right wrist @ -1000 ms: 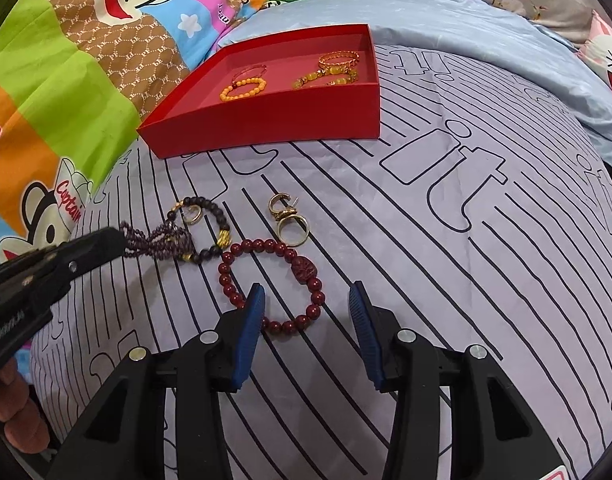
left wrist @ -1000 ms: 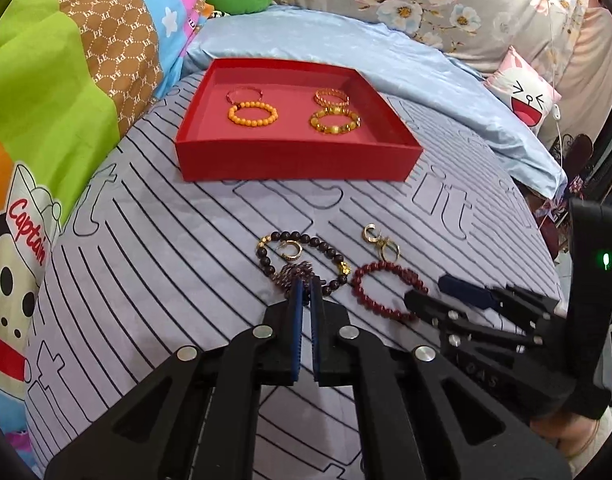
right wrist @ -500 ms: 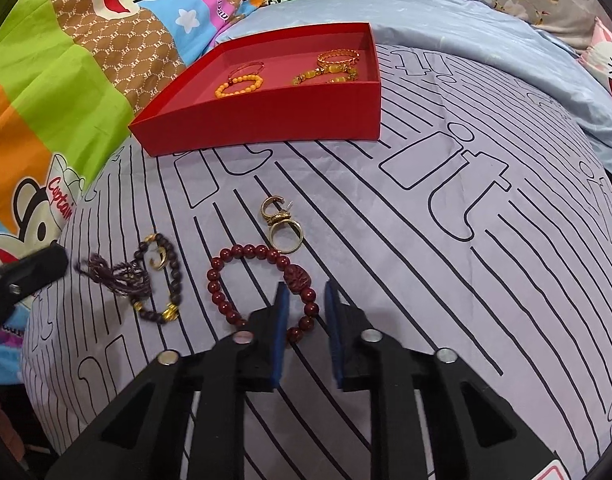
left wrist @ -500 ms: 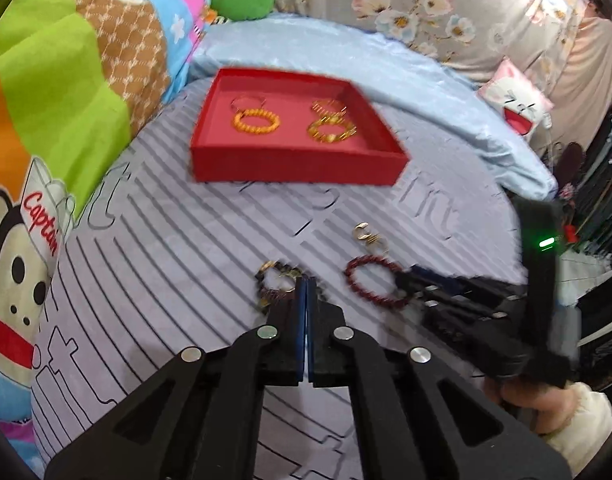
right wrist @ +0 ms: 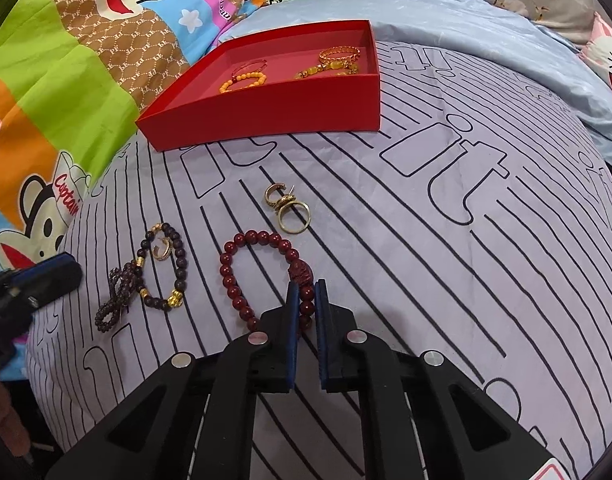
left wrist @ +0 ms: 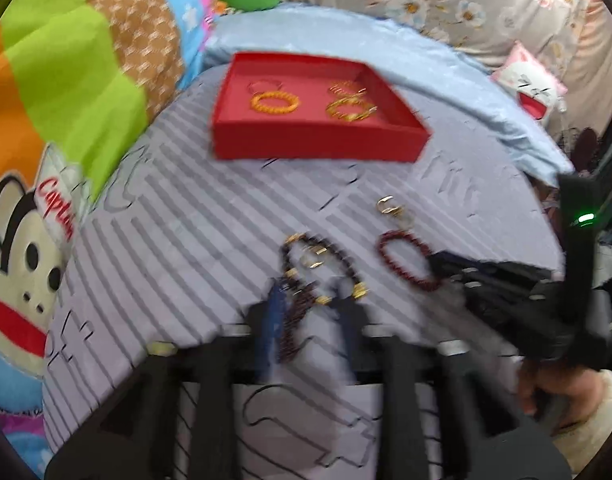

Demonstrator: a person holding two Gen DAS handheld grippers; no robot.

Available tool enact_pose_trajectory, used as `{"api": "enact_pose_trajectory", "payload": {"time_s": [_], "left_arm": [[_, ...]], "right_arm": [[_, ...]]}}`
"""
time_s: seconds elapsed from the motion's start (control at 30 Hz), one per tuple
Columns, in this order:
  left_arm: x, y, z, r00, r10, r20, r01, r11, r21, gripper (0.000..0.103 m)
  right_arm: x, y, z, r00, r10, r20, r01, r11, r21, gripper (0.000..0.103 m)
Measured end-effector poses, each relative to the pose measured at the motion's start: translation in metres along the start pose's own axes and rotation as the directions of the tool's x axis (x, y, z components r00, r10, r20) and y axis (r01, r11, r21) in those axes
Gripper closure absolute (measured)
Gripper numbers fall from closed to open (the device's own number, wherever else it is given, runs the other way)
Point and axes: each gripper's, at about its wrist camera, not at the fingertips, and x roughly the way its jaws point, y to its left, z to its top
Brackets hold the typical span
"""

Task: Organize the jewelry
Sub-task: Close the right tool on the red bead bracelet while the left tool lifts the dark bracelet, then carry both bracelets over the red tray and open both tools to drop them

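Observation:
A red tray with several gold and orange bracelets stands at the far side of the striped sheet; it also shows in the left wrist view. My right gripper is shut on the dark red bead bracelet, which lies on the sheet. My left gripper is open over the thin purple bracelet. That bracelet lies beside a dark bead bracelet with gold beads. The left gripper's tip shows at the left edge of the right wrist view.
Gold rings and an earring lie between the bracelets and the tray. Another gold earring lies inside the dark bead bracelet. A cartoon quilt lies to the left and a blue pillow behind the tray.
My left gripper has opened and let go of the purple bracelet, which now lies on the sheet. My right gripper has closed on the dark red bracelet.

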Motion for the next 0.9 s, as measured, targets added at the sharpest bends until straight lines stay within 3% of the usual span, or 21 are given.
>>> {"api": "enact_pose_trajectory", "payload": {"time_s": [0.13, 0.37, 0.43, 0.5, 0.7, 0.9], "left_arm": [[0.011, 0.007, -0.008, 1.0, 0.007, -0.008, -0.007, 1.0, -0.005, 0.054], [0.04, 0.006, -0.018, 0.999, 0.005, -0.054, -0.004, 1.0, 0.009, 0.056], [0.04, 0.005, -0.018, 0.999, 0.007, -0.044, -0.007, 1.0, 0.011, 0.064], [0.04, 0.006, -0.016, 0.999, -0.004, -0.049, 0.004, 1.0, 0.008, 0.084], [0.033, 0.013, -0.012, 0.998, -0.046, -0.04, 0.045, 0.998, -0.034, 0.095], [0.015, 0.01, -0.001, 0.997, -0.072, -0.002, 0.072, 0.997, -0.042, 0.096]], "right_arm": [[-0.002, 0.004, -0.005, 1.0, 0.004, -0.007, -0.004, 1.0, -0.002, 0.095], [-0.003, 0.005, -0.008, 1.0, 0.004, -0.01, -0.004, 1.0, 0.001, 0.095], [-0.003, 0.005, -0.007, 1.0, 0.003, -0.01, -0.003, 1.0, 0.001, 0.095], [-0.003, 0.005, -0.007, 1.0, 0.002, -0.01, -0.002, 1.0, 0.0, 0.095], [-0.004, 0.004, -0.006, 1.0, 0.008, -0.012, -0.008, 1.0, 0.007, 0.095], [-0.014, 0.005, -0.002, 1.0, 0.019, 0.01, -0.02, 1.0, 0.009, 0.095]]}}
